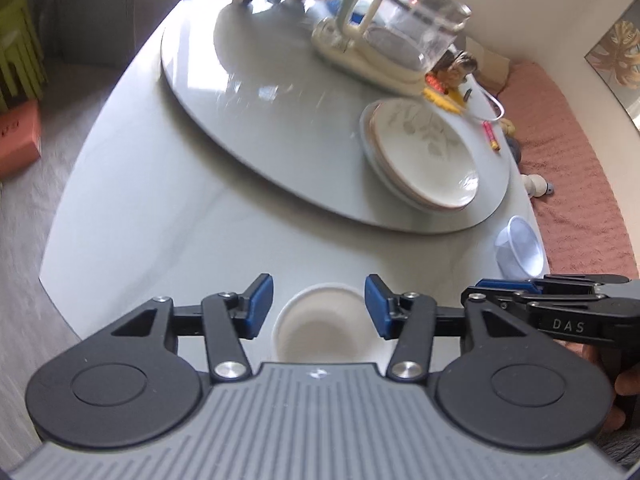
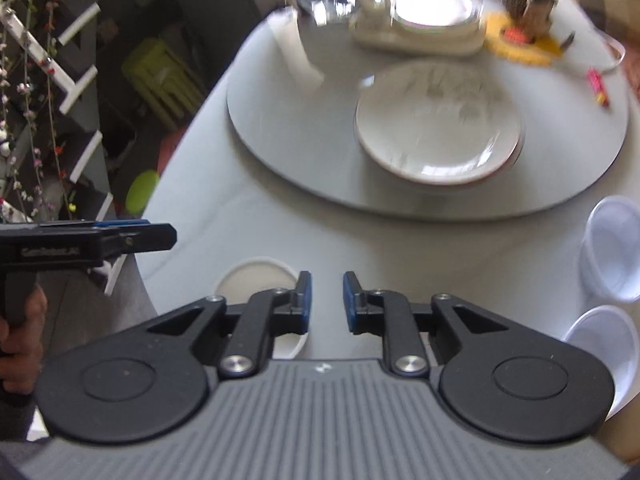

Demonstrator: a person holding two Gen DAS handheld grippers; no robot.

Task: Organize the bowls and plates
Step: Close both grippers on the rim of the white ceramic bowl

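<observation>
The left gripper [image 1: 319,306] hangs with its jaws wide apart over a white bowl [image 1: 324,324] on the table [image 1: 160,208]. The right gripper [image 2: 327,302], jaws apart and gripping nothing, is just beside that bowl. Only the right view shows two clear plastic bowls [image 2: 614,248] together. Farther off, stacked plates [image 1: 420,152] rest on the turntable [image 1: 280,132], a glass kettle [image 1: 404,28] behind.

A pale table [image 1: 152,200] fills mid-frame, carrying a round turntable [image 1: 280,152] at upper centre, a white bowl [image 1: 324,324] at lower centre, and clear cups [image 2: 612,248] at right.
</observation>
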